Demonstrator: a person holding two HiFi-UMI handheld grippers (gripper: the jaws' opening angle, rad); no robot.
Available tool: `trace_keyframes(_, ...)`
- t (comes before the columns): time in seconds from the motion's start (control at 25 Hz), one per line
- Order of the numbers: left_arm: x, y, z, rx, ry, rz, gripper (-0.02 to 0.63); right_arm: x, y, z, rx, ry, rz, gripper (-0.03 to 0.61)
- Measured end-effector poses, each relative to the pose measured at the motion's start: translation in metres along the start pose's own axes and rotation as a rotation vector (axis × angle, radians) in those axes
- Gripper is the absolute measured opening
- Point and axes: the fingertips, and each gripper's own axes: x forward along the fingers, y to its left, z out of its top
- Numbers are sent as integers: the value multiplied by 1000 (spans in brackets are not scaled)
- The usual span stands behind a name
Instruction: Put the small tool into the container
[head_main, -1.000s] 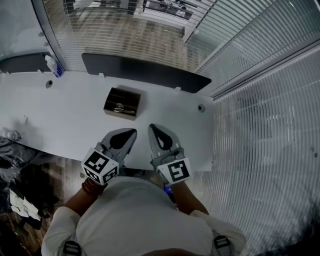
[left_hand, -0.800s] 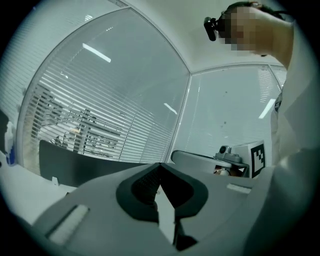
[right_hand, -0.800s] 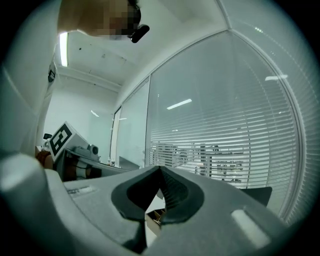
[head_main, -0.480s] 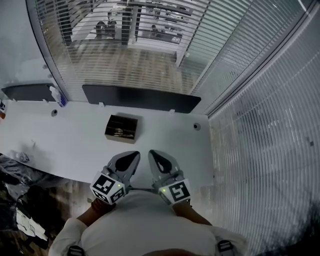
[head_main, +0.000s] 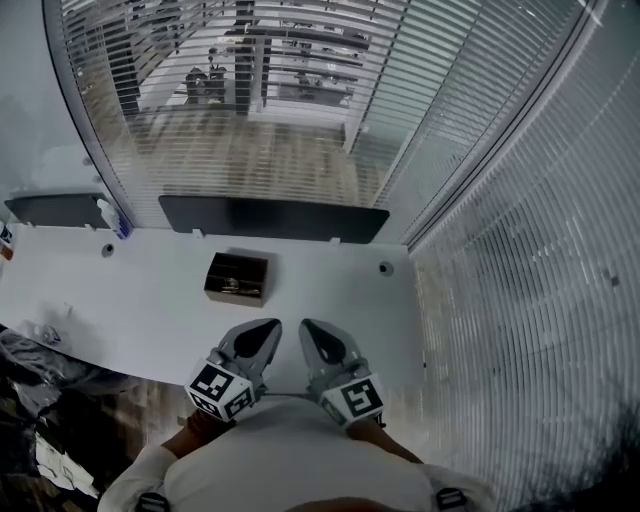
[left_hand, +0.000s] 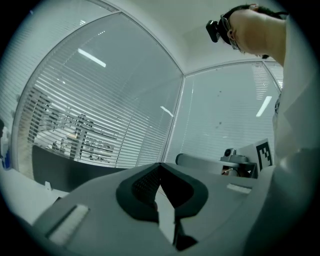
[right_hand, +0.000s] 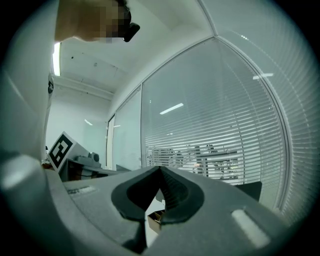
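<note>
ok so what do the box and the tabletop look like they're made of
The container looks like dark brown wood or stiff cardboard with a matte finish and thin, straight walls. It is too small to tell which. The table looks like white laminate or painted board, since its surface is smooth and even with no visible grain.

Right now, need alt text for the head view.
From above: a person holds the grey left gripper and right gripper, both shut and empty, close to the body over the near edge of a white table. A small dark open-topped box sits ahead; glass walls with blinds beyond.
</note>
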Motion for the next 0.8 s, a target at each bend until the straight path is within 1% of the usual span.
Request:
trace_keyframes(0.16,10,-9,-1,7,2,-17,3,-4,-8,0,8,-3,-5,0)
trace_keyframes(0.4,20,-16,1,-8,1,-30,3,-2,-9,10,7,0,5,-2)
trace_keyframes(0.56,24,-16,1,-11,6,-31,3,1,-12,15,25,-4,9,-2)
trace_keyframes(0.72,26,-16,4,-10,11,-27,3,-2,-18,11,1,6,8,-1)
trace_keyframes(0.8,29,-16,2,-8,12,-23,3,-2,-20,12,15,-6,13,-2)
